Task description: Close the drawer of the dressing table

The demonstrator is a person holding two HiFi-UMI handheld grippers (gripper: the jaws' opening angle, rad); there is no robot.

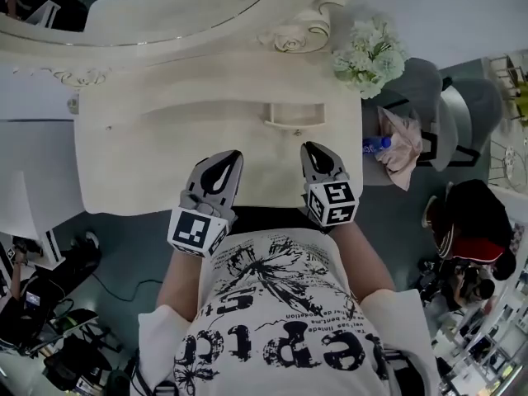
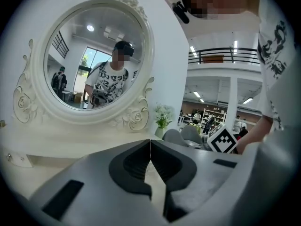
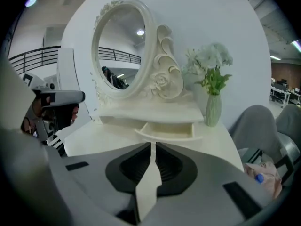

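Note:
The cream dressing table (image 1: 140, 159) has a small drawer (image 1: 294, 115) pulled out a little from the raised shelf under the oval mirror (image 1: 157, 7). In the right gripper view the drawer (image 3: 167, 128) stands open straight ahead, beyond my right gripper (image 3: 153, 146), whose jaws are shut with nothing between them. Over the table's near edge, my right gripper (image 1: 312, 149) points at the drawer from short of it. My left gripper (image 1: 233, 157) hovers beside it to the left, also shut and empty (image 2: 150, 143). Neither touches the drawer.
A vase of pale flowers (image 1: 369, 56) stands on the table's right back corner, right of the drawer. Grey chairs (image 1: 429, 97) with a pink cloth and a blue bottle (image 1: 375, 144) sit off the table's right side. Equipment and cables lie on the floor at the left.

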